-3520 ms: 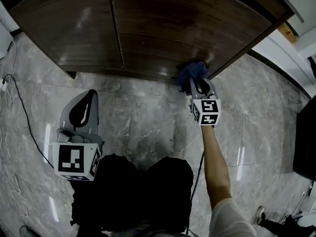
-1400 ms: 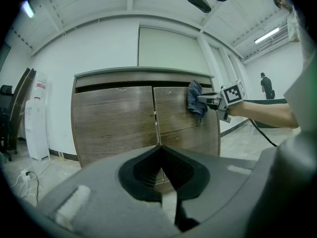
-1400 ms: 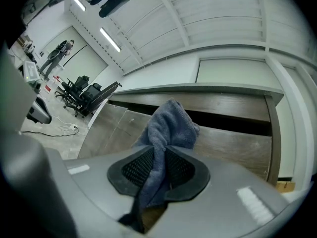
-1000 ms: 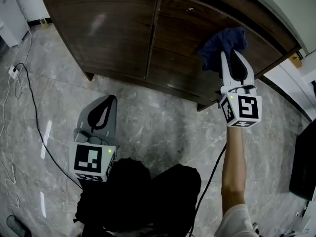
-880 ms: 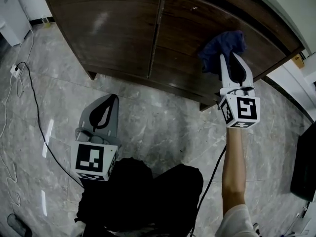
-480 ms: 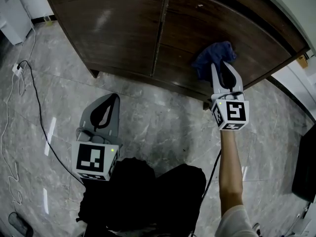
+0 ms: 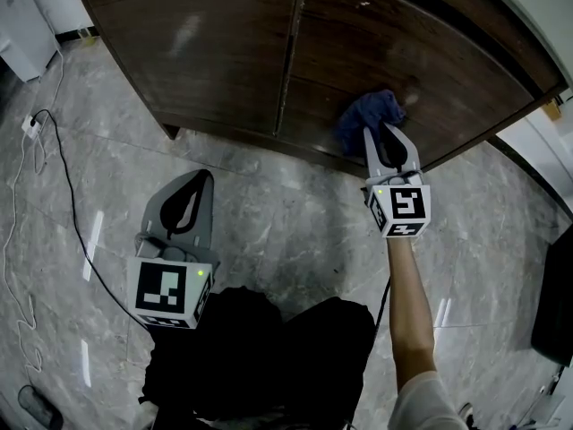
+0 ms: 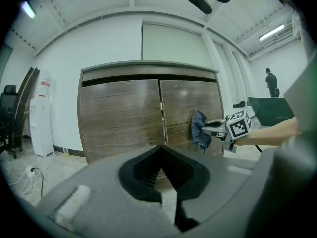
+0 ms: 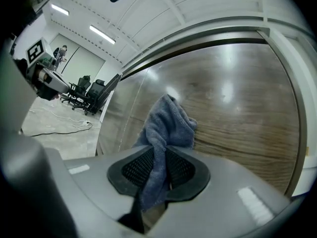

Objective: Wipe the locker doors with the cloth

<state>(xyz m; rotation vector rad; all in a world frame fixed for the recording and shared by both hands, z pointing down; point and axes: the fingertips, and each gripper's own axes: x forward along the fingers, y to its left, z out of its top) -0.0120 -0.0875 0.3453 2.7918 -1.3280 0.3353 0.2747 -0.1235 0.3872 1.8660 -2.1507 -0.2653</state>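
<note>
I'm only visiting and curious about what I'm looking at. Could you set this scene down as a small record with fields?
locker: dark wood, two doors, on a grey stone floor
right tongs: shut on a blue cloth
cloth: against the right door, low, beside the middle seam
left tongs: shut, empty, apart from the locker
person: bare arm behind the right tongs

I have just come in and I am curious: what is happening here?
A person is wiping a wooden locker. The right gripper is shut on a blue cloth and holds it against the right door, low down. The left gripper, shut and empty, waits apart above the floor.
</note>
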